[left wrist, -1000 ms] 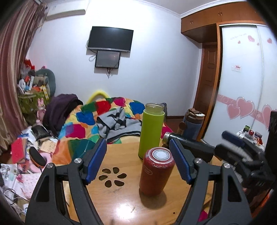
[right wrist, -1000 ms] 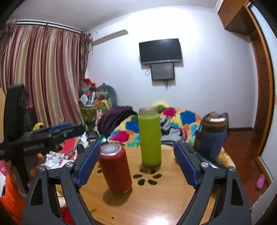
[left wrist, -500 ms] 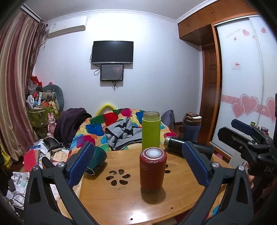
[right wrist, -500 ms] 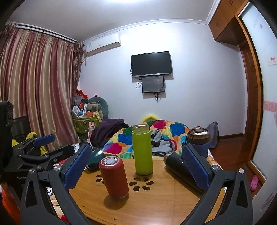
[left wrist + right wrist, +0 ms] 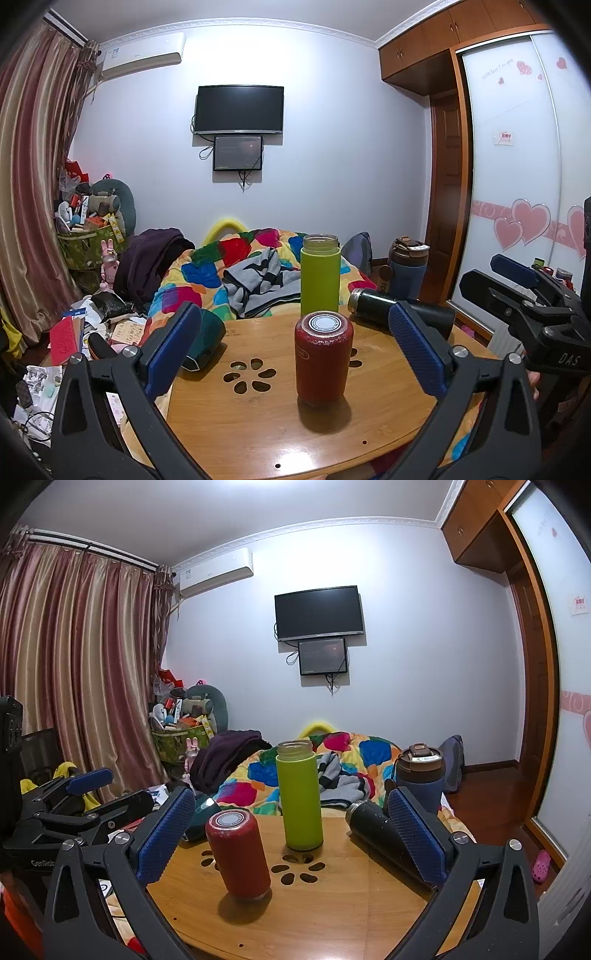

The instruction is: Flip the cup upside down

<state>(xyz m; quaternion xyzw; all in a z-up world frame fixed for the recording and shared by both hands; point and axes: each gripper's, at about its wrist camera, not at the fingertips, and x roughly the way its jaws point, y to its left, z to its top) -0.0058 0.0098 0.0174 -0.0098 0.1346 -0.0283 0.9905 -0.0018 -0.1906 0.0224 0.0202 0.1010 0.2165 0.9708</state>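
Red cylindrical cup [image 5: 322,358] with white-ringed metal base facing up, long axis vertical on round wooden table [image 5: 258,424], left gripper [image 5: 295,354] and right gripper [image 5: 291,836] both spread wide, empty

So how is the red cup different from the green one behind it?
The red cup is short and squat; the green cup is tall and slim. The red cup shows a closed round disc on top, while the green cup's top is an open clear rim. The red cup stands nearer the grippers. Both stand on the wooden table, held by neither gripper.
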